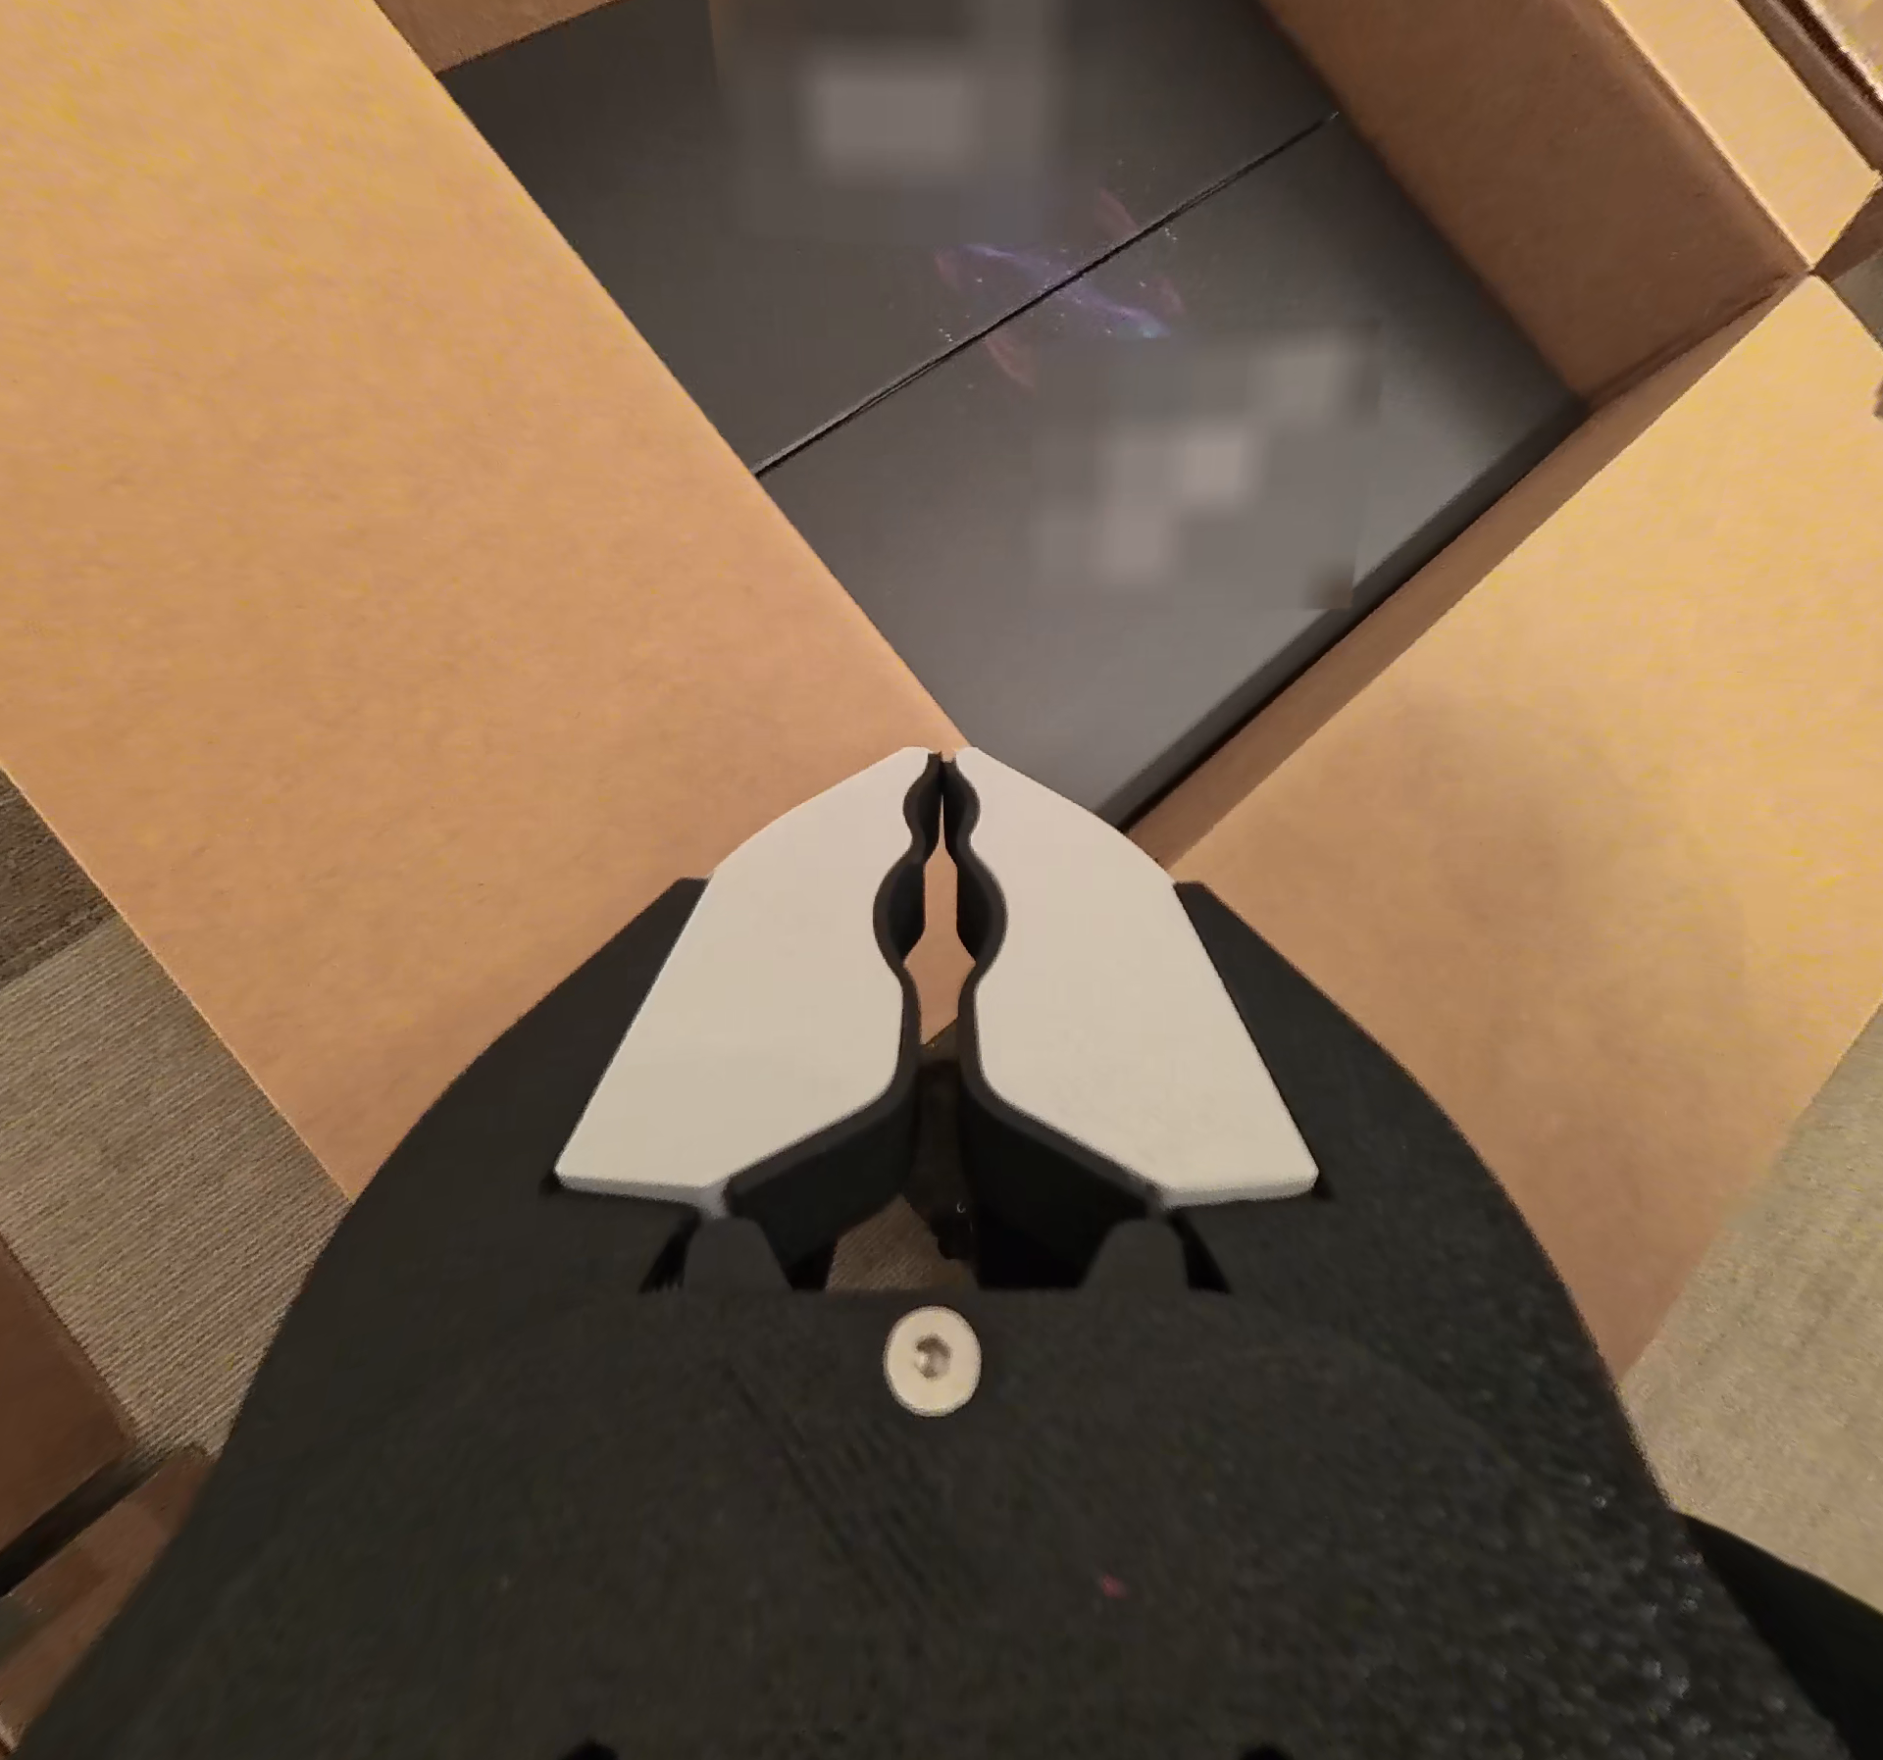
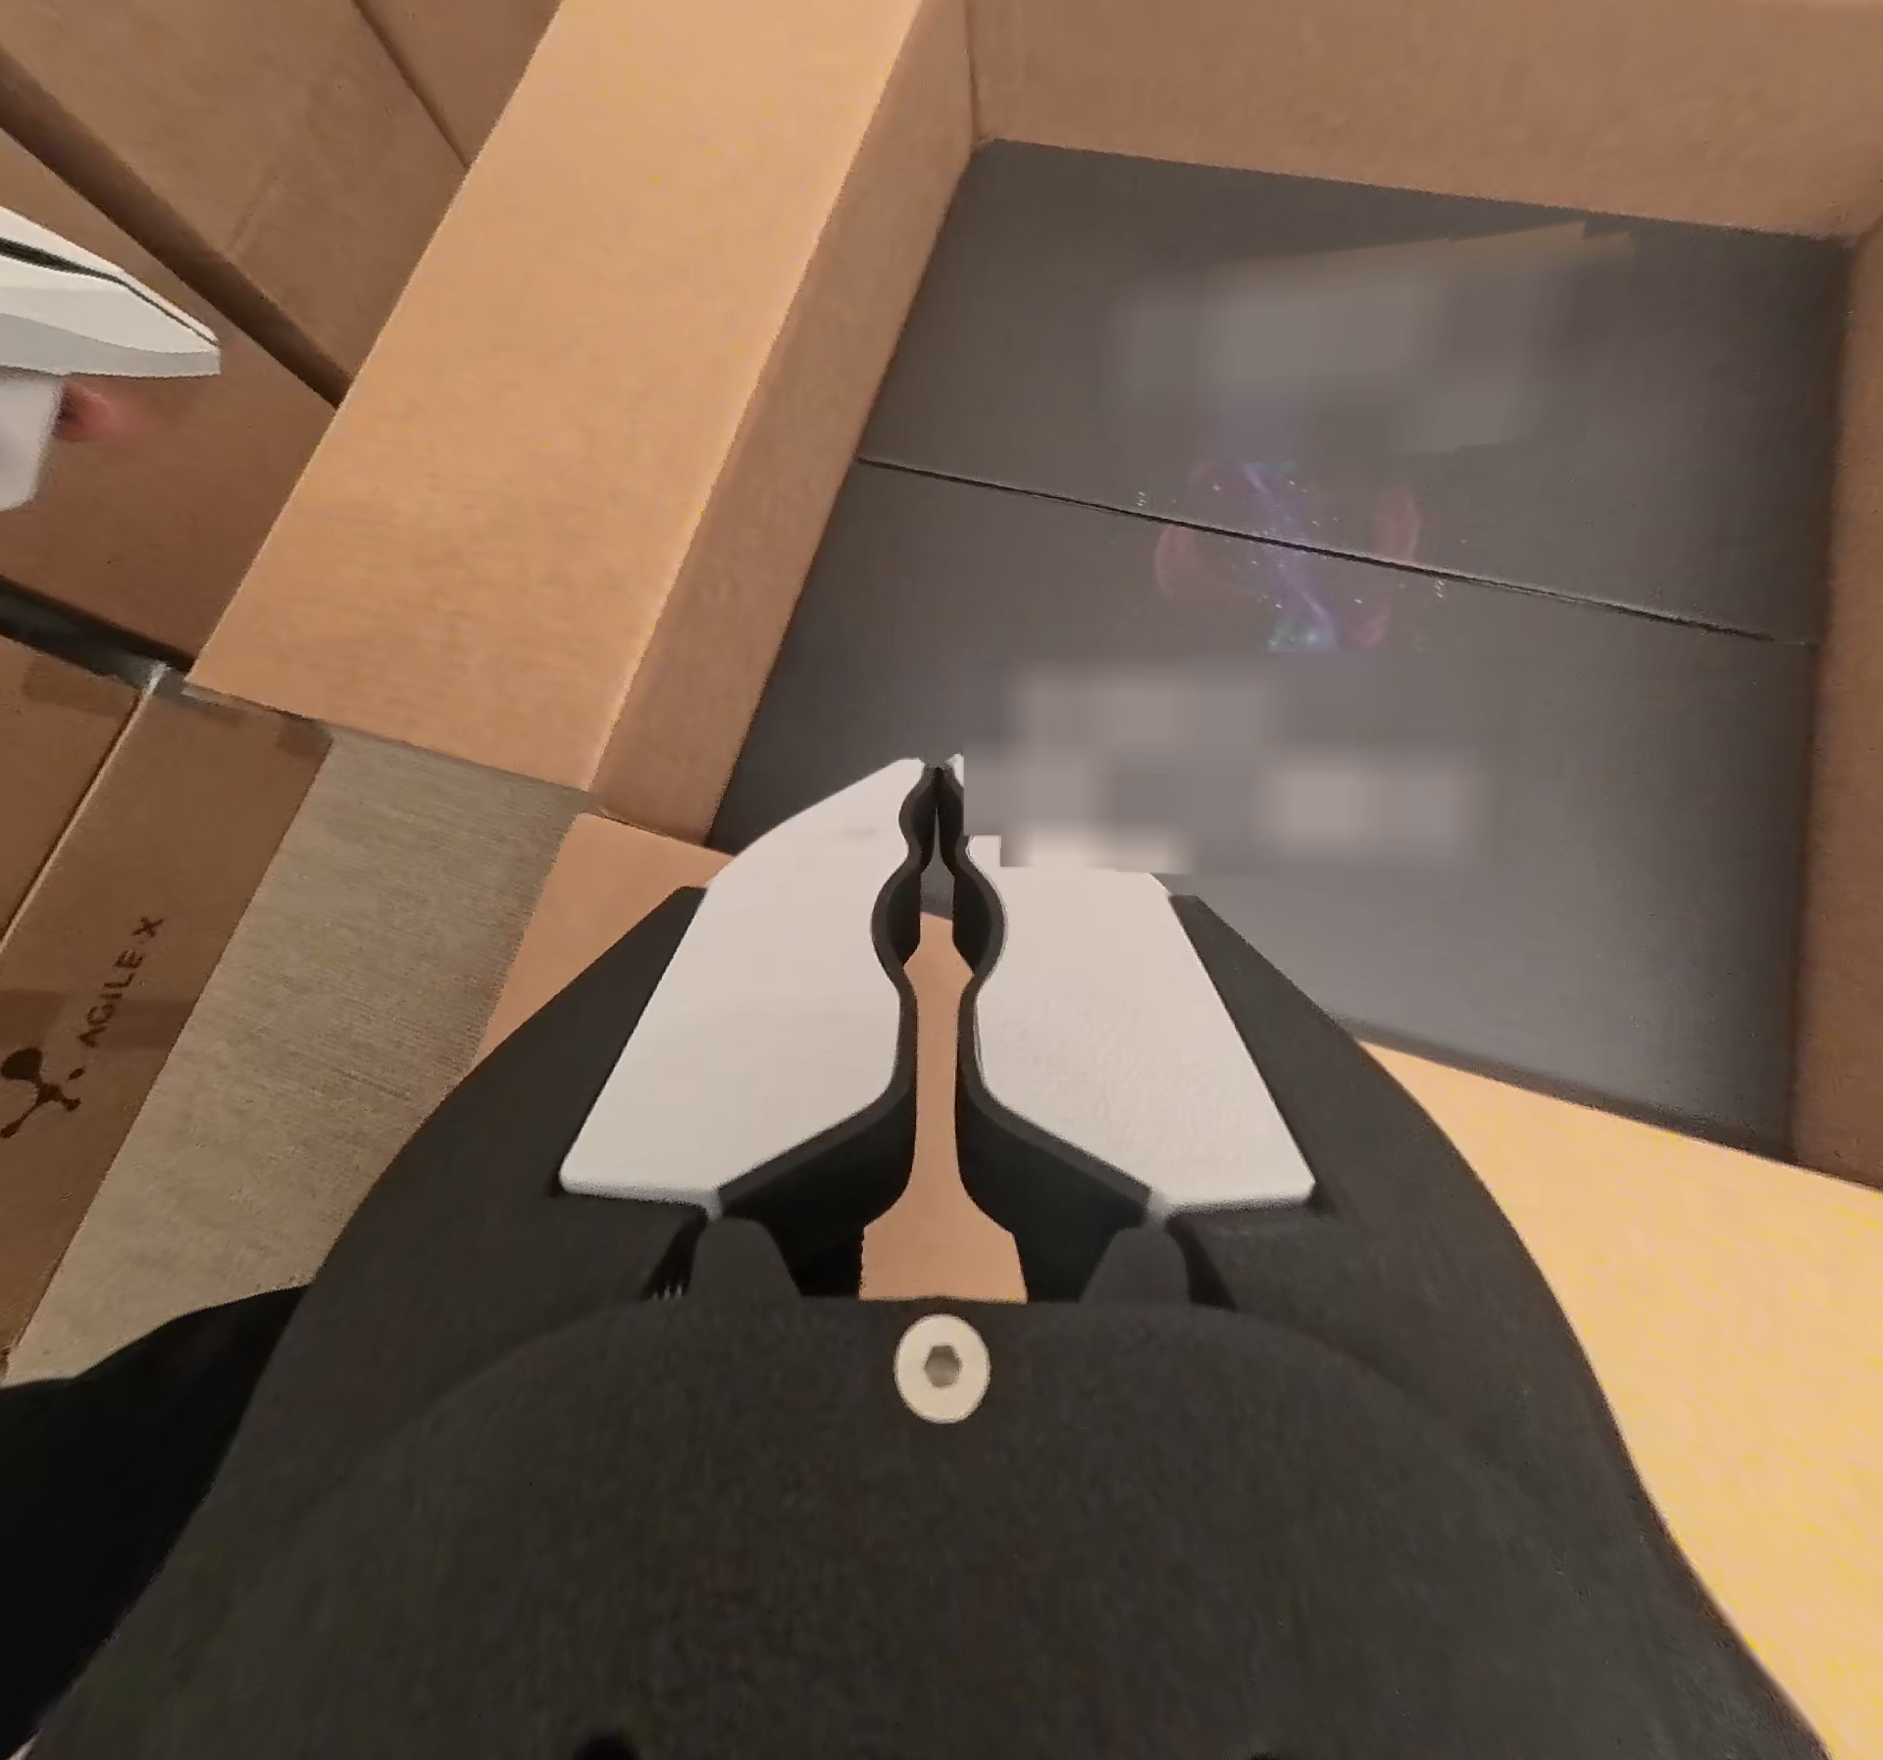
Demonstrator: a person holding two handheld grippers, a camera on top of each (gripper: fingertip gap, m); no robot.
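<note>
Both hand-held grippers, left gripper (image 1: 939, 764) and right gripper (image 2: 948, 769), are held clenched and empty above the open brown cardboard carton (image 1: 357, 489), flaps folded outward so the contents are exposed. Inside the carton, two flat black printed boxes (image 1: 815, 285) are packed edge to edge, filling its floor. Beside the carton, closed brown cartons (image 2: 153, 132) are stacked.

2 boxes (image 1: 1019, 387) abreast in carton (image 1: 357, 489)

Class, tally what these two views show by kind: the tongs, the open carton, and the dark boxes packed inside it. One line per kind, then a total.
Tongs: 2, left tongs and right tongs, both shut, empty
Open carton: 1
Dark boxes inside: 2, far dark box, near dark box
Total: 5
</note>
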